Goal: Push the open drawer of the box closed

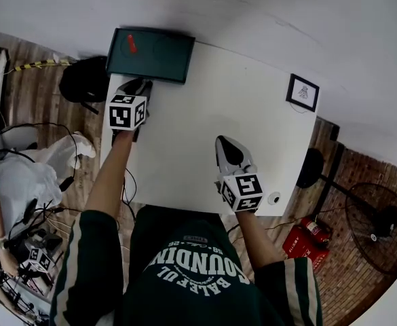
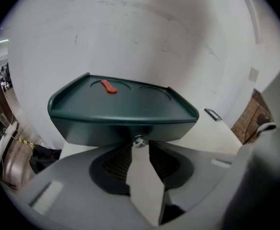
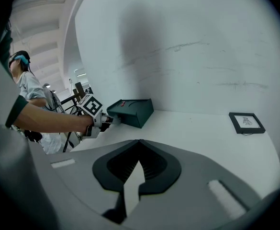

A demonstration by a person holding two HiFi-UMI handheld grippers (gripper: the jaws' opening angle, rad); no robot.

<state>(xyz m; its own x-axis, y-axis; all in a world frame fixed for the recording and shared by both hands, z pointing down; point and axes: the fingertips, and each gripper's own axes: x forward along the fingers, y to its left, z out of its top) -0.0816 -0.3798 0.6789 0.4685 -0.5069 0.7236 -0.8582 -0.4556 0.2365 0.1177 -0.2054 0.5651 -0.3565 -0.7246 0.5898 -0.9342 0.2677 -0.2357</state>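
A dark green box (image 1: 150,54) (image 2: 123,111) (image 3: 130,111) stands at the table's far left corner against the white wall, with a small red piece (image 1: 131,44) (image 2: 108,86) on its top. My left gripper (image 1: 140,85) (image 2: 140,145) is right at the box's front face, and its jaws stand close on either side of the small metal drawer knob (image 2: 139,141). From here the front looks flush; how far out the drawer is, I cannot tell. My right gripper (image 1: 227,143) (image 3: 139,142) hovers over the near right of the table, jaw tips together and nothing held.
The white table (image 1: 205,128) carries a small black picture frame (image 1: 303,92) (image 3: 246,122) at its far right and a small round white thing (image 1: 273,198) at the near right corner. A black bag (image 1: 83,79), cables, a fan (image 1: 381,226) and a red object (image 1: 309,240) sit on the floor.
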